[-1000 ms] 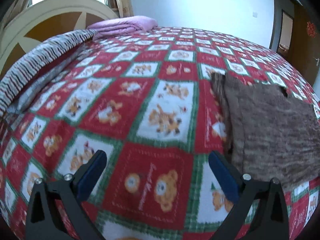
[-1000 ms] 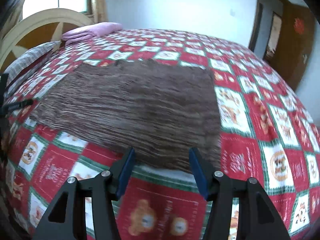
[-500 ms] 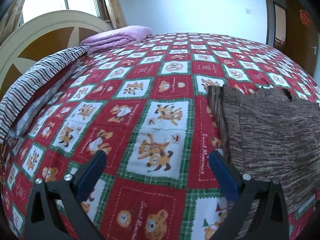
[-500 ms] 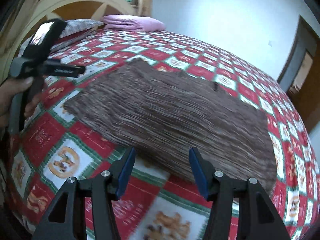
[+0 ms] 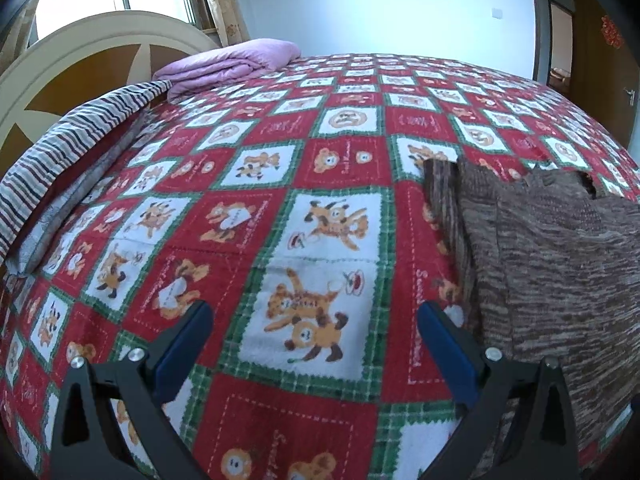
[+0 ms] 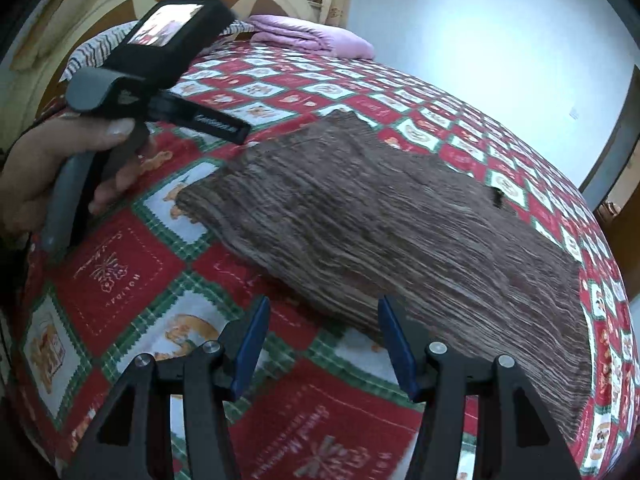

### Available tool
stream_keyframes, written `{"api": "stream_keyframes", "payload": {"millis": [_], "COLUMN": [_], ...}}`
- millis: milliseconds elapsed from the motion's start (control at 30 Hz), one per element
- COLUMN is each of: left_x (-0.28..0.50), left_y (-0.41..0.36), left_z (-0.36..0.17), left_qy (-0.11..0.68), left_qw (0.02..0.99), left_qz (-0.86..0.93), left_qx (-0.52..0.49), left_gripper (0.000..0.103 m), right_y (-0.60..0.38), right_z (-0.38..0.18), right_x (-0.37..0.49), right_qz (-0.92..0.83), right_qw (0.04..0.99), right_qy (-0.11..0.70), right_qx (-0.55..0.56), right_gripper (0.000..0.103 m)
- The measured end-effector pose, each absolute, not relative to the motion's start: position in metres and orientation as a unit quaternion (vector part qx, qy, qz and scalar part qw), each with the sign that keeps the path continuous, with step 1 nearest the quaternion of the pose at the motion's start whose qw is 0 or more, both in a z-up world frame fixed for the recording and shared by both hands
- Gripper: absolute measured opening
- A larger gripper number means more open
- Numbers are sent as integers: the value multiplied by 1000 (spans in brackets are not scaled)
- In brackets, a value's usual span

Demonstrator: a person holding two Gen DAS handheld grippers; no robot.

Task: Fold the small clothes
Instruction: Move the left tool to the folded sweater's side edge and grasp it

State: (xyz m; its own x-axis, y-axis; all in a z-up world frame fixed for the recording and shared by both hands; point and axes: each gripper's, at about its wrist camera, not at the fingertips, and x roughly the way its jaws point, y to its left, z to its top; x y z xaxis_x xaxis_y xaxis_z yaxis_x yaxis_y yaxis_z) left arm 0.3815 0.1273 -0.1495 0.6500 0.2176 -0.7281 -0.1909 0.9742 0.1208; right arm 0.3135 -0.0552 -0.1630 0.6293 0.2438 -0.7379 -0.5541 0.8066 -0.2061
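Right claw (image 6: 322,330) nearer brown garment (image 6: 400,224)

Count: one brown knit garment (image 6: 400,232), one folded purple blanket (image 5: 232,62), one striped pillow (image 5: 68,148), two grippers, one bed (image 5: 320,152).

Below me a bed (image 5: 340,148) wears a red-and-green bear-print quilt. On it lie a brown knit garment (image 6: 380,220) spread flat, a folded lilac blanket (image 5: 232,64) and a striped pillow (image 5: 76,136) near the headboard.

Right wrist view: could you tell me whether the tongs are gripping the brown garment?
No, the right tongs stand open, above the brown garment's near edge.
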Motion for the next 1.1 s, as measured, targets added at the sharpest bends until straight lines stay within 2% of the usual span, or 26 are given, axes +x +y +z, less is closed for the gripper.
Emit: {"api": "stream_keyframes", "payload": {"millis": [433, 533, 833, 1000, 1100], "left_x": [410, 422, 453, 468, 475], "left_y": [128, 119, 112, 107, 101], "left_z": [-143, -146, -151, -158, -159], "left_qy": [390, 390, 396, 403, 408], "left_qw": [918, 919, 911, 903, 898], "left_qz": [32, 17, -58, -97, -121], "left_qx": [-60, -50, -99, -114, -112], "left_gripper": [103, 102, 91, 82, 81], "right_y": [-17, -3, 36, 45, 45], "right_z": [-172, -172, -178, -180, -181], "right_x": [311, 311, 312, 314, 315], "right_qz": [233, 230, 214, 208, 209], "right_qw": [873, 874, 876, 876, 877], "right_qy": [341, 324, 276, 268, 270], "right_qx": [-260, -280, -334, -342, -338], "right_gripper": [57, 57, 57, 57, 57]}}
